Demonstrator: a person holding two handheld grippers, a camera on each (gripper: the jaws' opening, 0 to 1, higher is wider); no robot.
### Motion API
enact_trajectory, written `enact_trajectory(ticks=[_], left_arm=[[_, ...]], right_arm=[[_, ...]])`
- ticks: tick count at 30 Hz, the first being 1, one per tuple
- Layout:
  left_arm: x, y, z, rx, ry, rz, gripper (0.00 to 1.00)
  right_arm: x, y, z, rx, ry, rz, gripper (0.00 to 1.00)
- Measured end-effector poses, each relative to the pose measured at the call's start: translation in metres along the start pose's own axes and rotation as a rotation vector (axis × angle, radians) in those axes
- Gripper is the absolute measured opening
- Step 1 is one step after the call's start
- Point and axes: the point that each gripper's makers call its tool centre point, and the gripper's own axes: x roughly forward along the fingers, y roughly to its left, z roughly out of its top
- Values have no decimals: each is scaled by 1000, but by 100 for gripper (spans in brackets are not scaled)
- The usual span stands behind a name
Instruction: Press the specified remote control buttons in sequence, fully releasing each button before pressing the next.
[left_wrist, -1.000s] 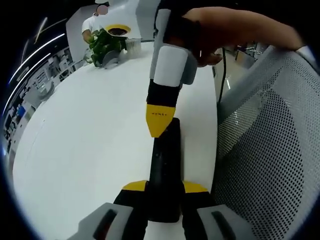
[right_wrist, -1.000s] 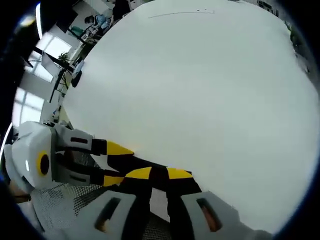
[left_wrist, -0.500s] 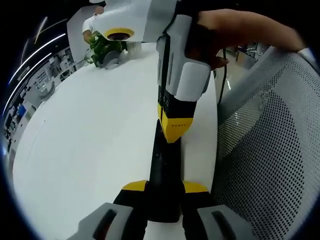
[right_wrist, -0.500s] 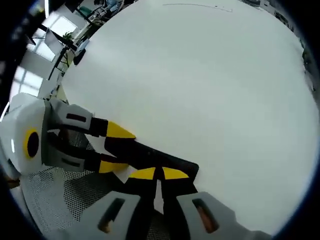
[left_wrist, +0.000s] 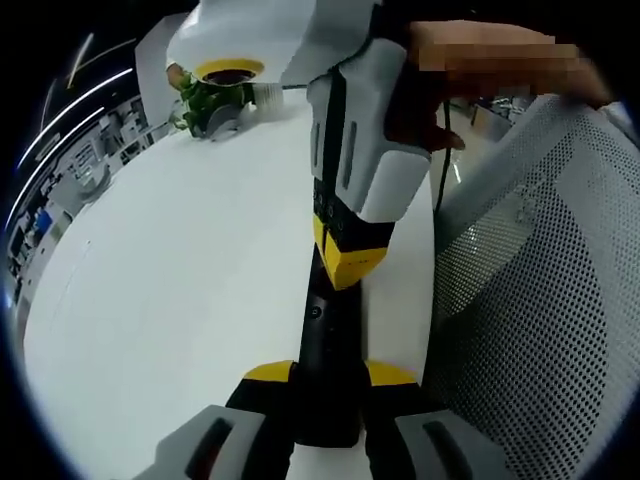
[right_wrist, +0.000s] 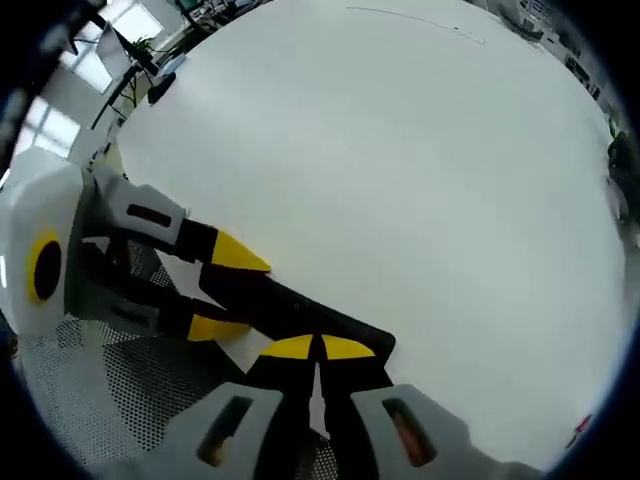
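Observation:
A black remote control (left_wrist: 322, 330) lies lengthwise over the white table's (left_wrist: 180, 280) right edge. My left gripper (left_wrist: 328, 375) is shut on its near end, a yellow tip on each side. My right gripper (left_wrist: 348, 262) reaches down from above, held by a hand, with its jaws shut together and their yellow tips resting on the remote's far half. In the right gripper view the right gripper (right_wrist: 318, 348) sits tip-down on the remote control (right_wrist: 300, 308). There the left gripper (right_wrist: 228, 290) comes in from the left and clamps the remote control's other end.
A grey mesh chair back (left_wrist: 530, 290) stands close on the right of the table edge. A green plant (left_wrist: 210, 100) and a clear cup (left_wrist: 268, 92) sit at the table's far end. The wide white tabletop (right_wrist: 400, 170) stretches beyond the remote.
My right gripper has come down and nearer along the remote, from hovering at its far end to resting its tips on it. My left gripper has kept its hold.

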Motion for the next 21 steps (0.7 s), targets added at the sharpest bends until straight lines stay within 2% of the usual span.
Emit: enact_trajectory(ticks=[4, 9, 11, 13, 21], left_arm=[[0, 0, 1, 6, -6, -1, 25], [0, 0, 1, 8, -14, -4, 25], [0, 0, 0, -11, -21, -3, 24], [-1, 0, 0, -9, -39, -2, 24], [-1, 1, 0, 11, -60, -14, 24]], right_arm=[[-1, -2, 0, 44, -6, 22, 0], [-1, -1, 1, 68, 64, 27, 0], [-3, 2, -2, 143, 83, 48, 0], [-2, -1, 0, 146, 78, 46, 0], [0, -6, 2, 303, 73, 56, 0]])
